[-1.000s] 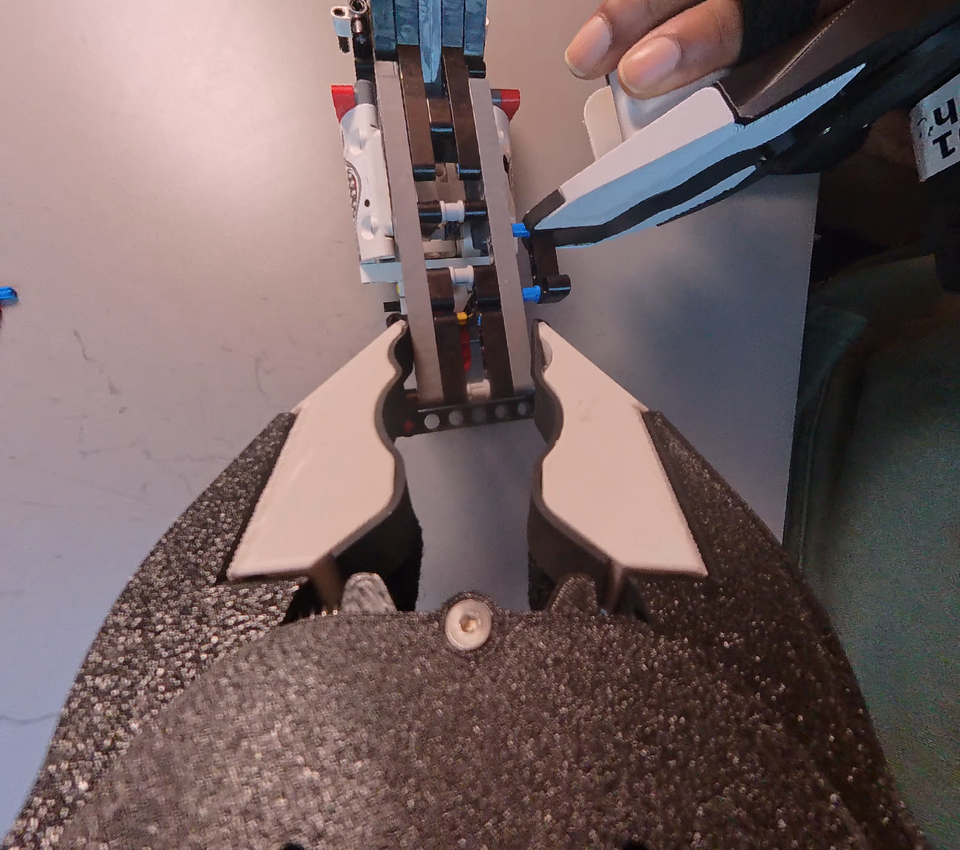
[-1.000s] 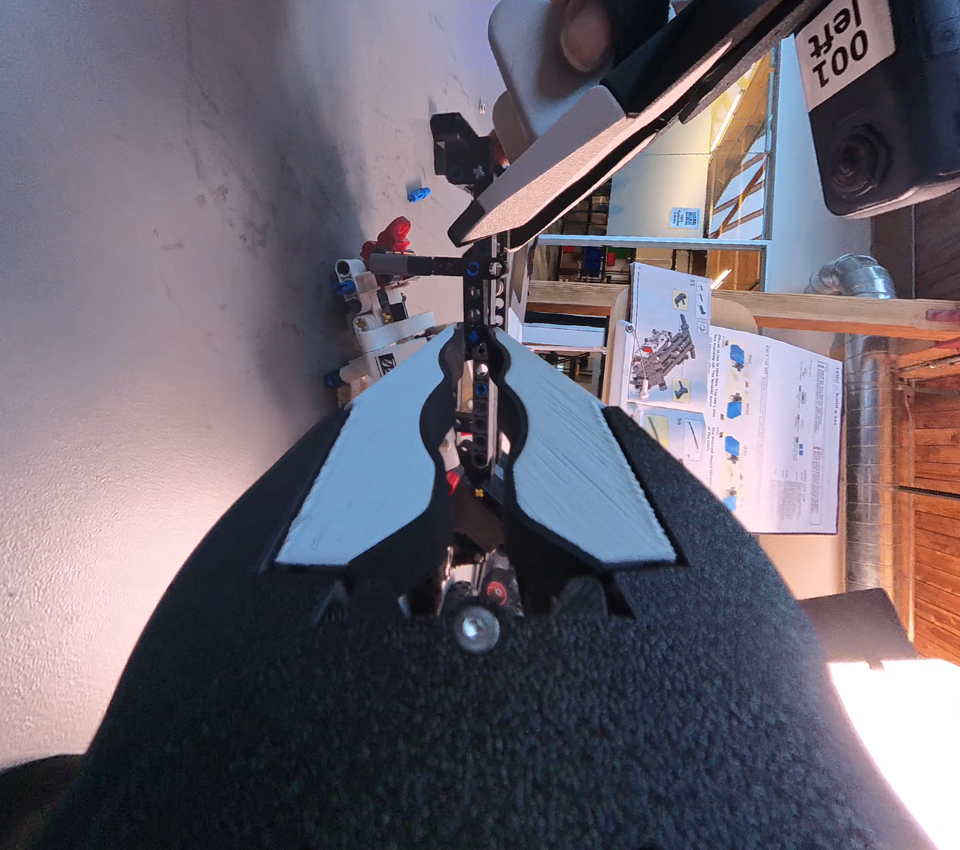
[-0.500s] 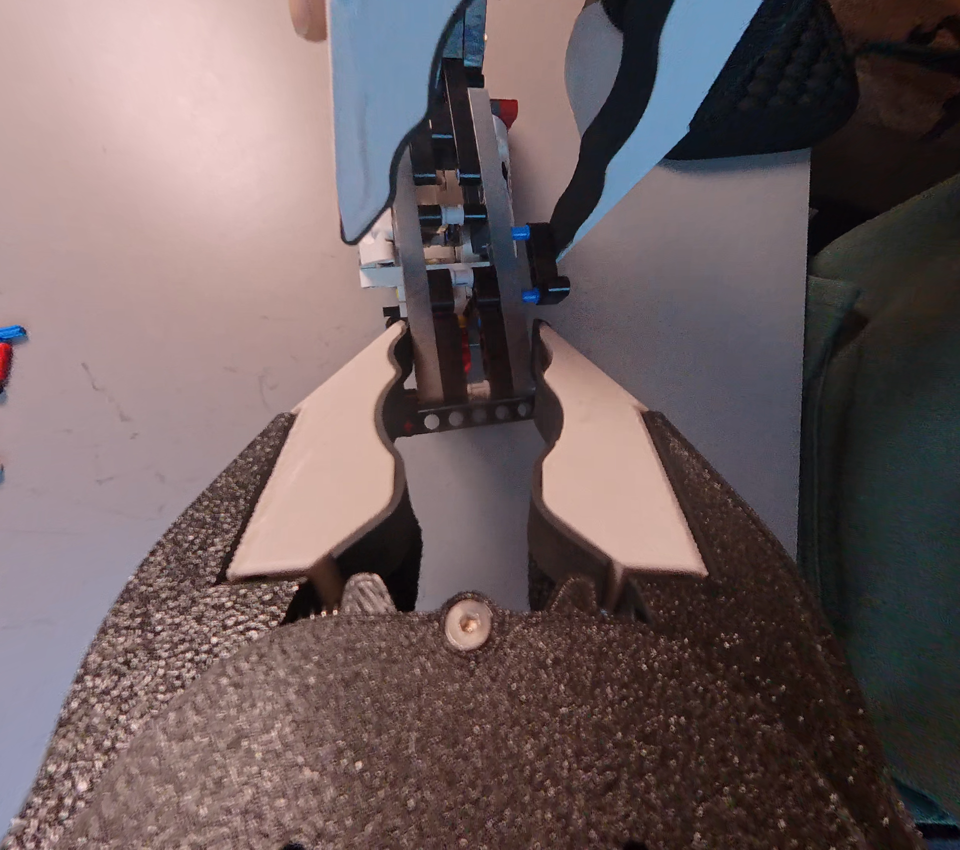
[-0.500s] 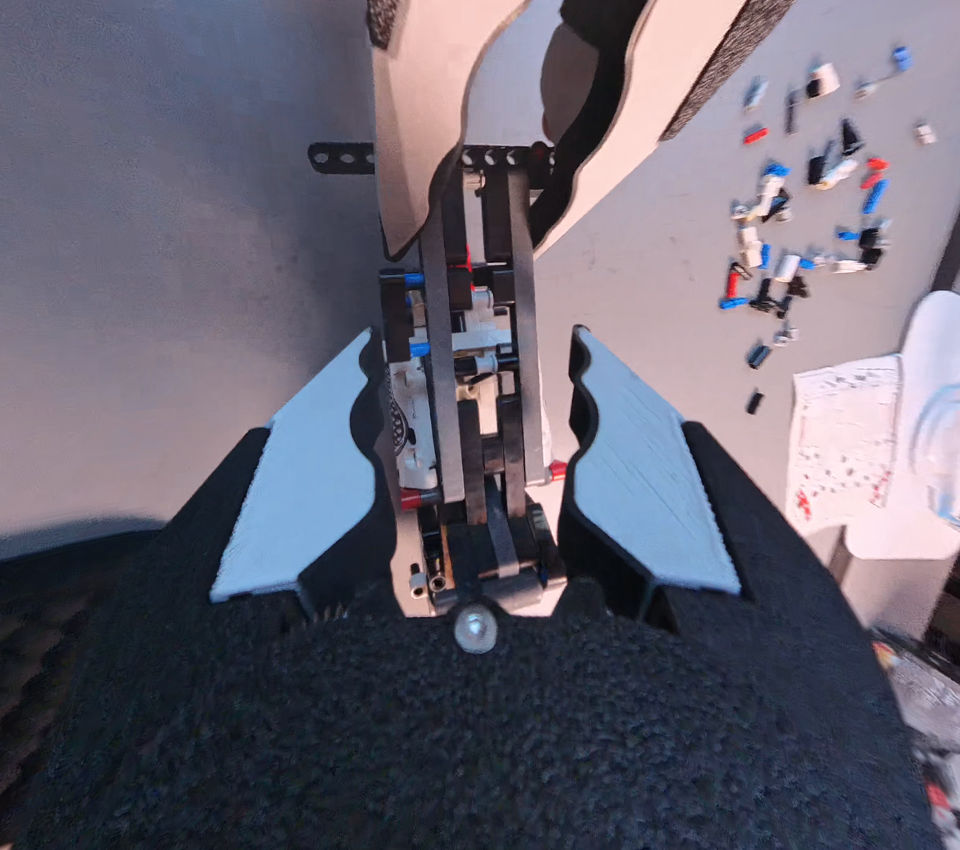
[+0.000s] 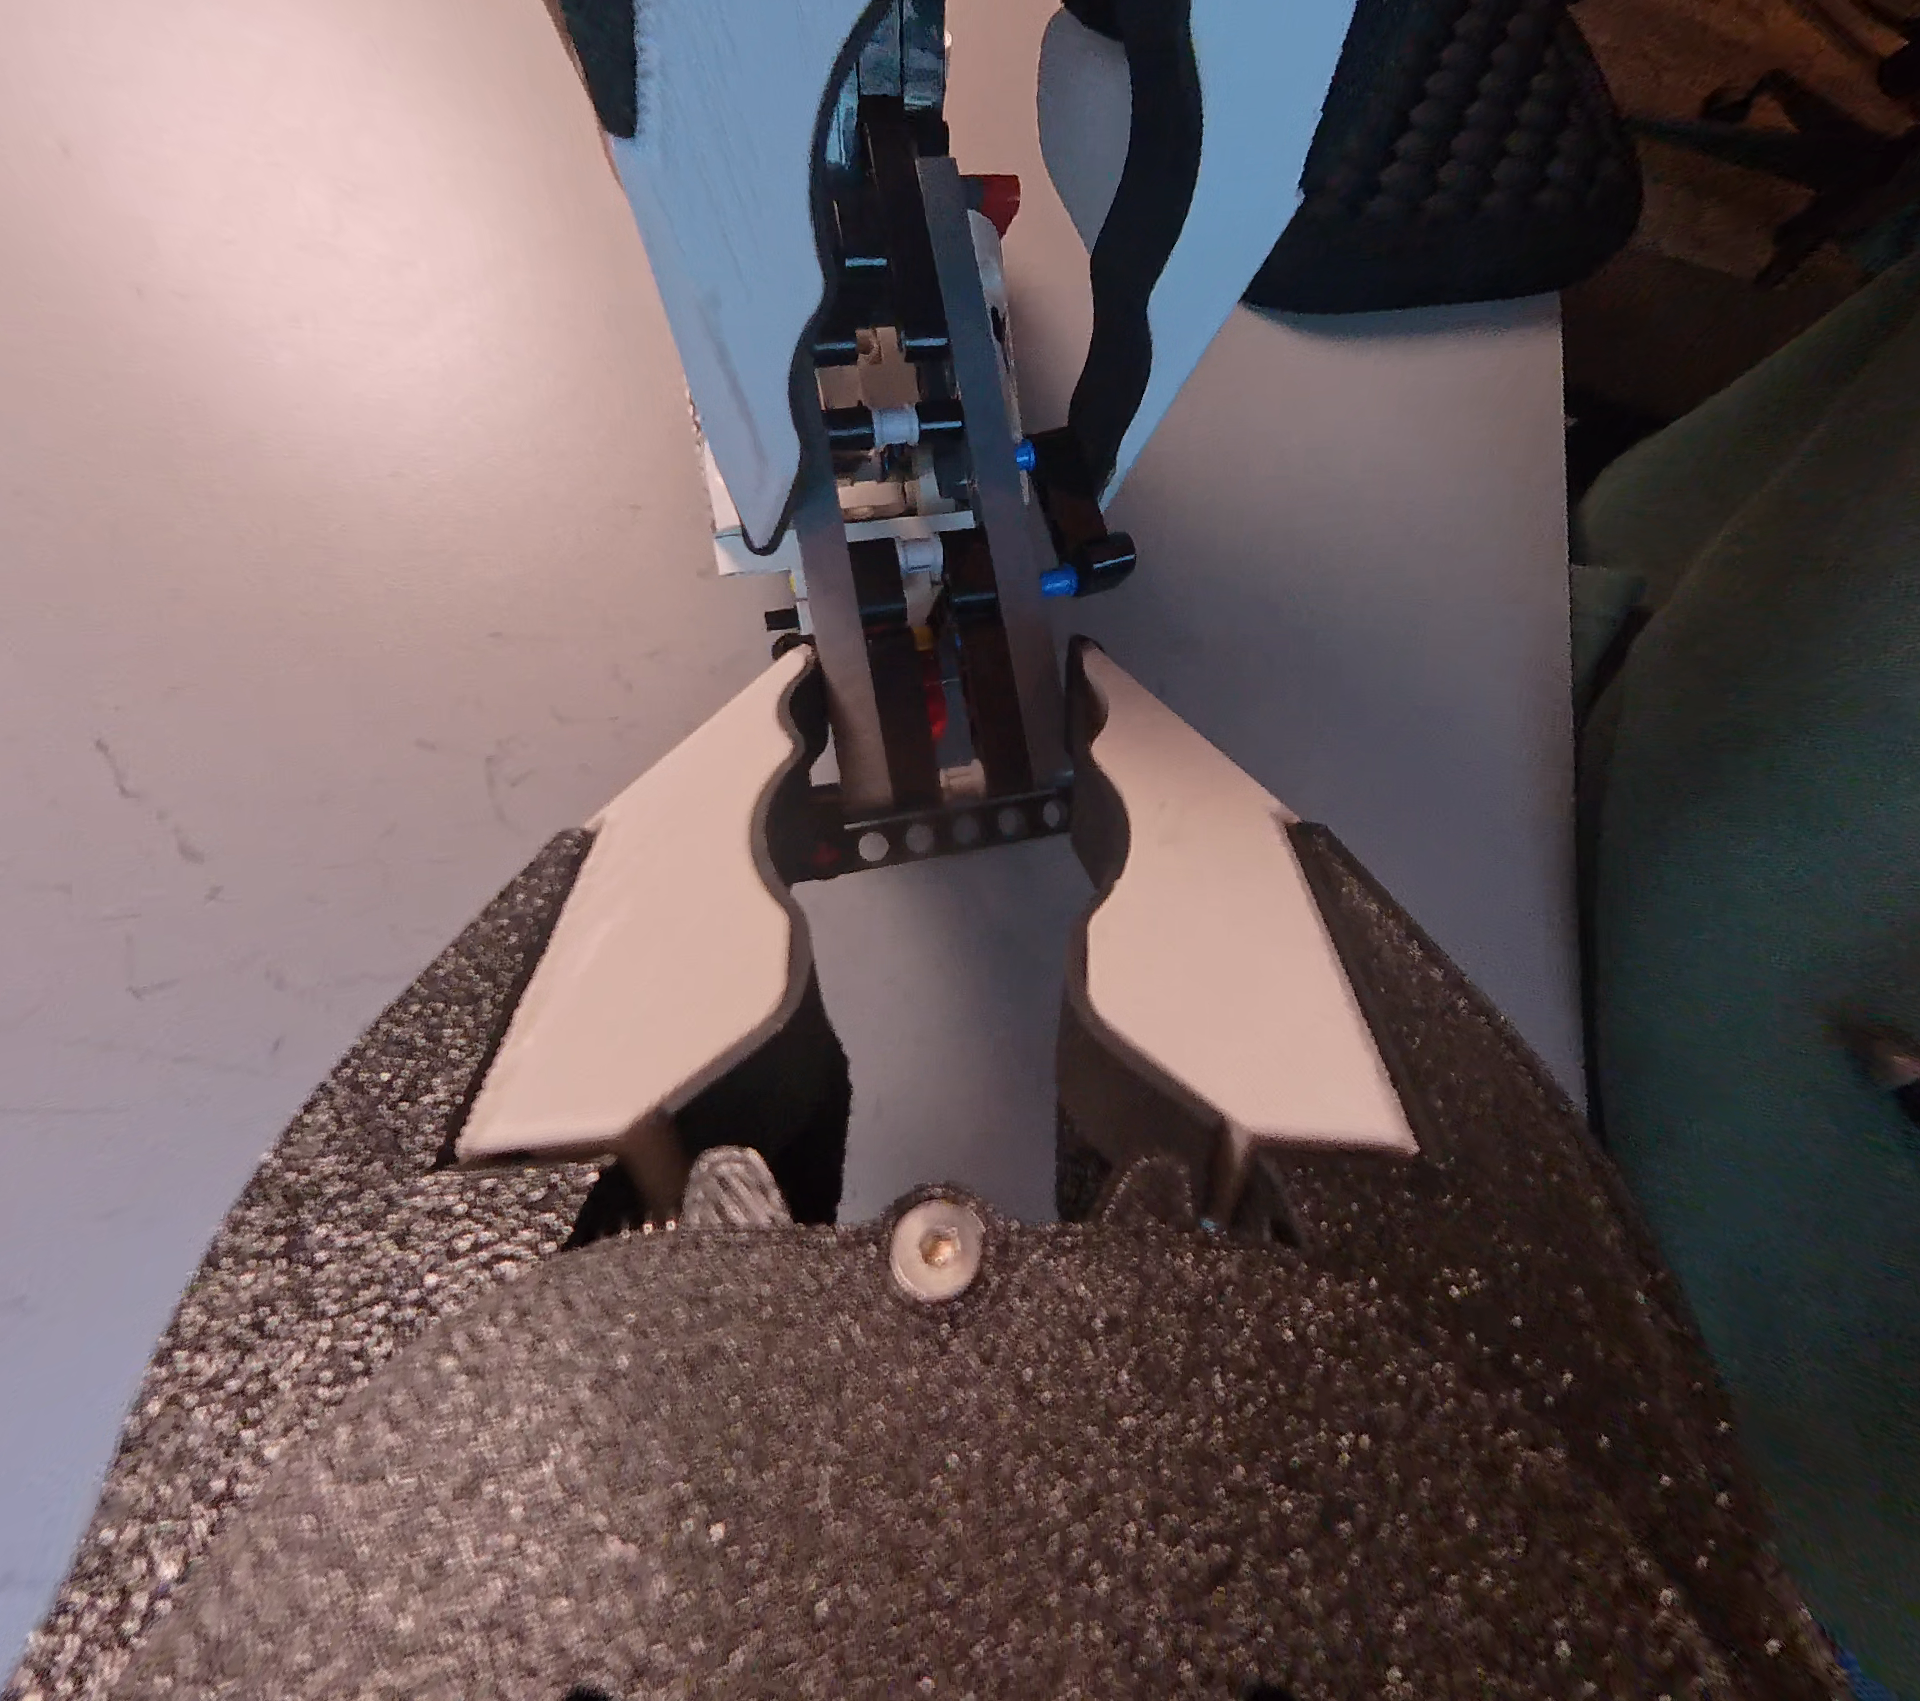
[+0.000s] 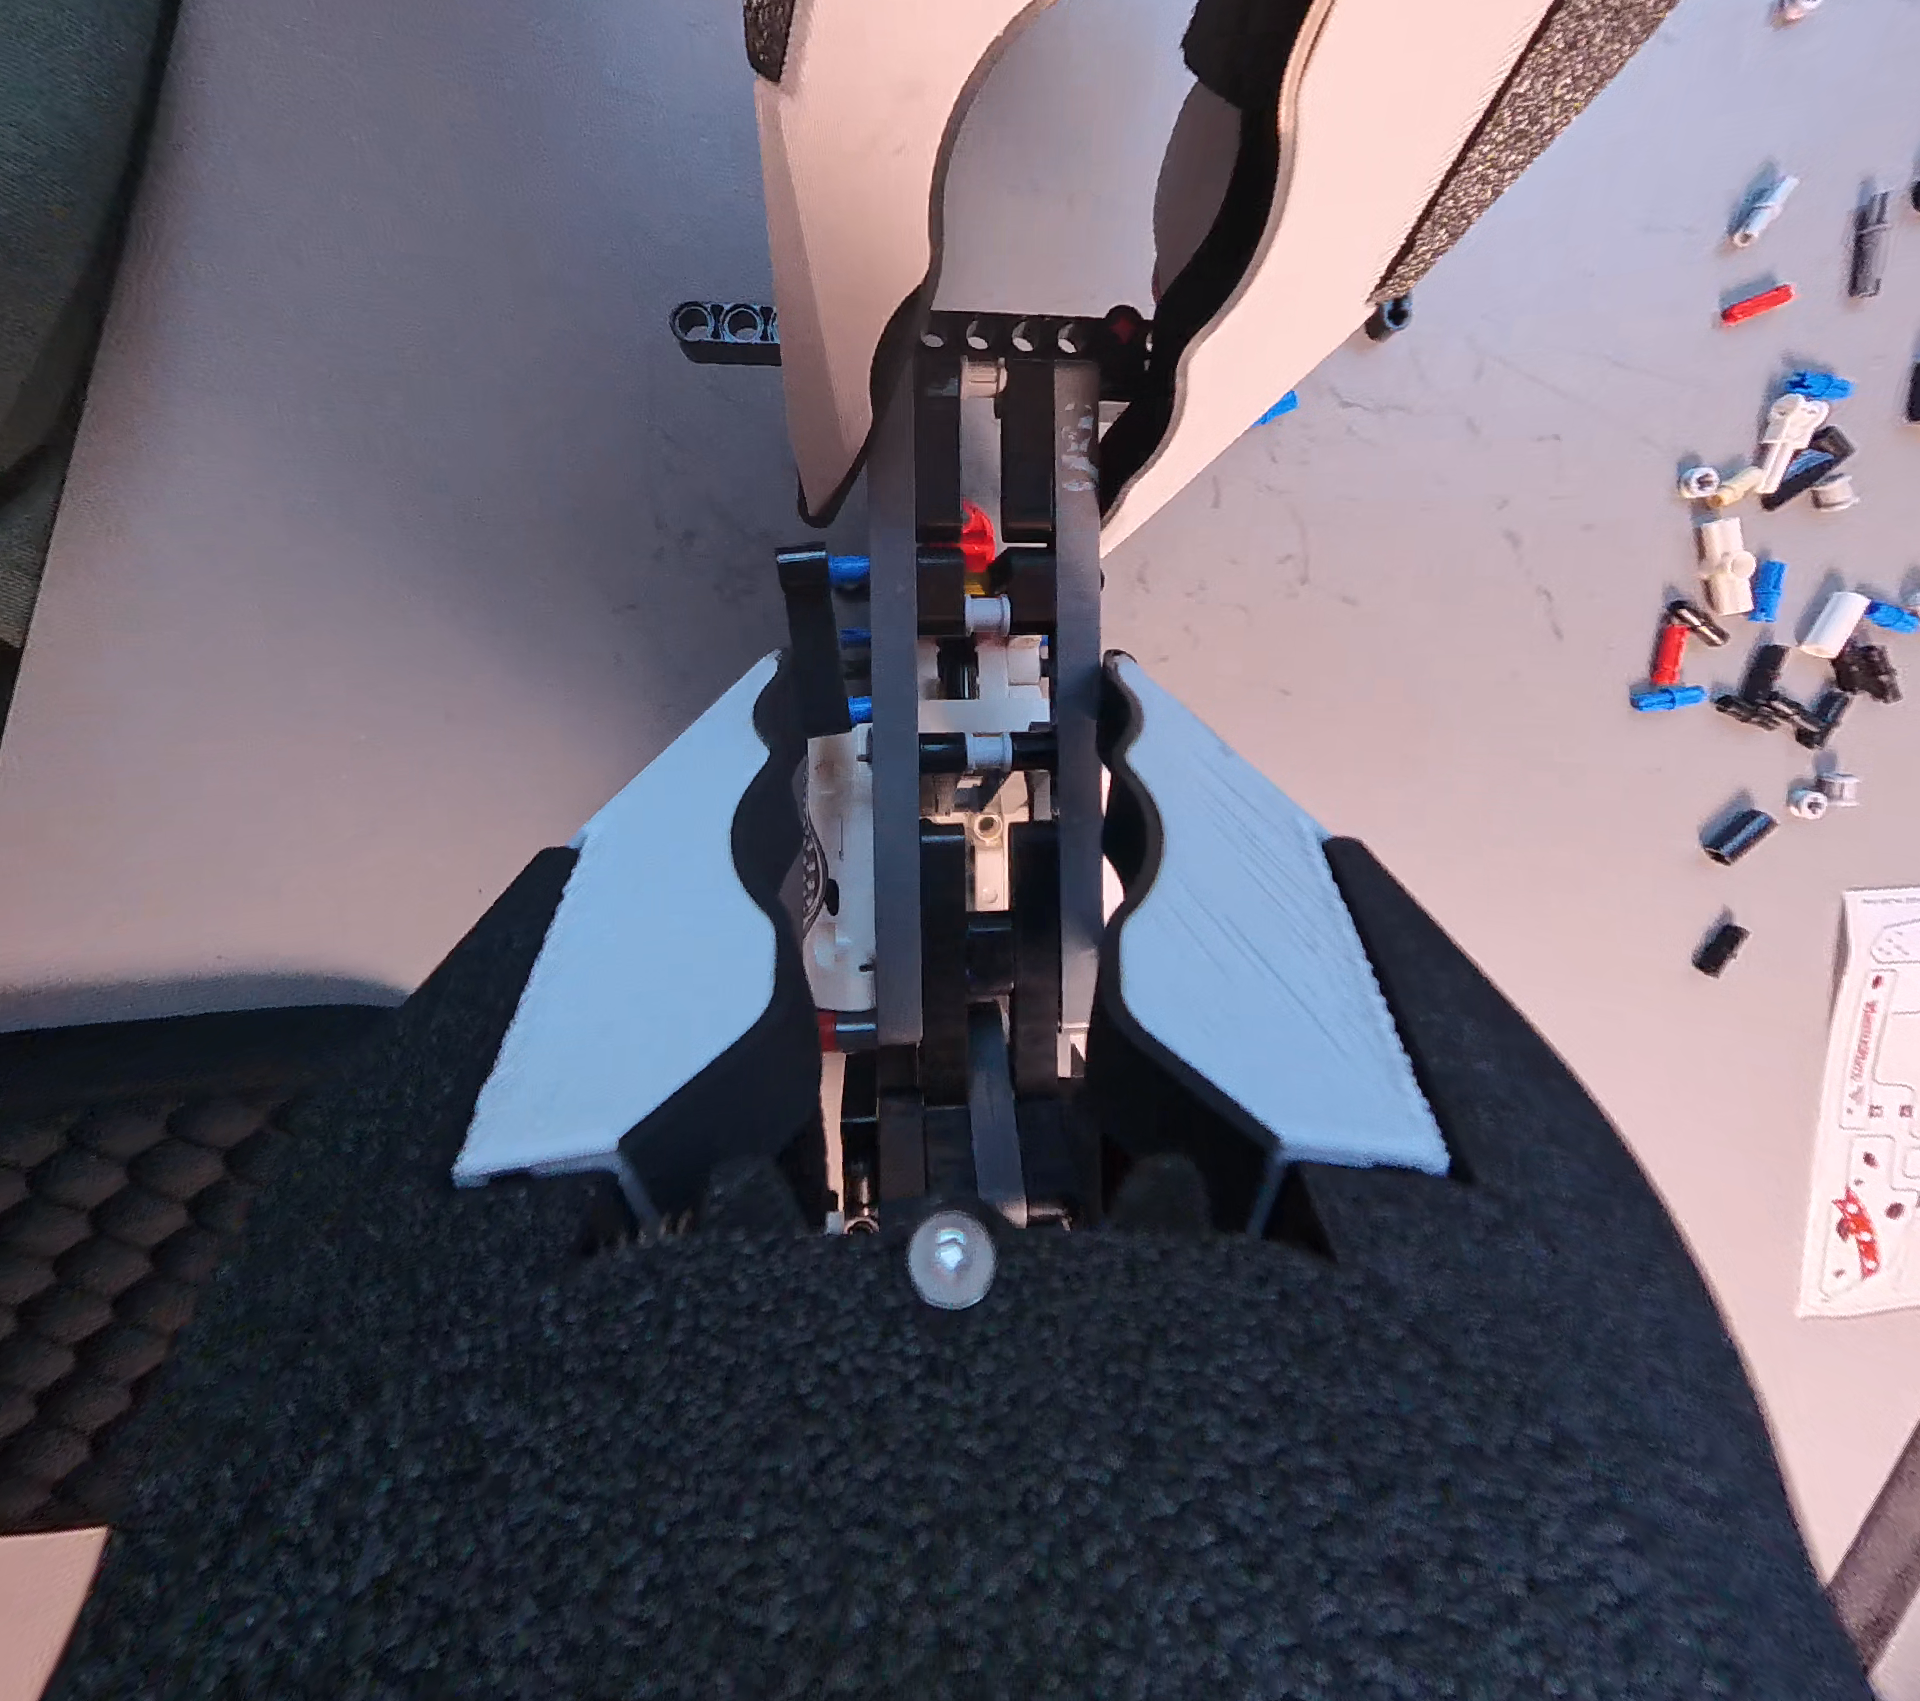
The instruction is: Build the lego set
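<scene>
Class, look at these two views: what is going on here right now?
A person works two hand-held grippers on a half-built lego model. The left gripper clamps one end of it, and the right gripper closes around the opposite end, so the model is held between them above the table. Loose lego pieces and a sticker sheet lie to one side.

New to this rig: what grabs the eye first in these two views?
The long grey-and-black lego model at the centre of both views, spanning between the two grippers. The left gripper pinches one end at its holed black beam; the right gripper straddles the other end from the opposite side. After that, the scatter of small loose pieces on the table, at the right of the right wrist view.
</scene>
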The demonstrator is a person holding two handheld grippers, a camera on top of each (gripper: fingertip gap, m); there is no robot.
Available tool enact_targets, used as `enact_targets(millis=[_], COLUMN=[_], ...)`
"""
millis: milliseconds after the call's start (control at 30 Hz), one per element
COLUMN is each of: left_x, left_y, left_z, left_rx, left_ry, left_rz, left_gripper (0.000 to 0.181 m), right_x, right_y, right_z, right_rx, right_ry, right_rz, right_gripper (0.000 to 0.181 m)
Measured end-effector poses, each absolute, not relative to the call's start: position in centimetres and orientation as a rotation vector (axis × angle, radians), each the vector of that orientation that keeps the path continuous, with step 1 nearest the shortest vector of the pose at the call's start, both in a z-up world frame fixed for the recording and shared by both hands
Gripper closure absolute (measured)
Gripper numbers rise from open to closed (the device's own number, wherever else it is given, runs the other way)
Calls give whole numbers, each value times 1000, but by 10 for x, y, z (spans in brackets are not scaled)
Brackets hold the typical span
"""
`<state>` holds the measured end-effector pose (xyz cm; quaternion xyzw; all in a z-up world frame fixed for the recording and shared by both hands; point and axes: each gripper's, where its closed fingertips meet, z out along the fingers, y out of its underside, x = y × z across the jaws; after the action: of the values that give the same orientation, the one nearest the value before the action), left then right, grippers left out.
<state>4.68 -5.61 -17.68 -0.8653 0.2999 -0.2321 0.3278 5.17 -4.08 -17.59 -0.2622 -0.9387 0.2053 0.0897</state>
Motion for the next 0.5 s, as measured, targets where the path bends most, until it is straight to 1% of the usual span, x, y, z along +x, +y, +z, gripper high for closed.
enact_targets(millis=[200,300,333,367,400,467,500], left_x=[48,44,45,47,49,50,50], left_y=[-55,-50,-49,-48,-48,-47,-47], left_z=[-176,-176,-173,-172,-173,-174,-174], left_rx=[-2277,-2281,-2271,-2270,-2270,-2273,-2277], left_ry=[751,718,707,695,696,700,700], left_rz=[-616,-590,-605,-617,-615,-592,-585], left_gripper=[137,137,137,137,137,137,137], right_x=[51,48,46,46,46,44,45], right_y=[-39,-35,-37,-40,-43,-45,-45], right_z=[-175,-176,-175,-175,-175,-178,-178], right_rx=[-786,-824,-806,-791,-788,-773,-779], right_ry=[-2764,-2720,-2707,-2703,-2712,-2722,-2730], right_rz=[662,564,550,547,545,520,533], right_gripper=[127,124,121,109,104,119,121])
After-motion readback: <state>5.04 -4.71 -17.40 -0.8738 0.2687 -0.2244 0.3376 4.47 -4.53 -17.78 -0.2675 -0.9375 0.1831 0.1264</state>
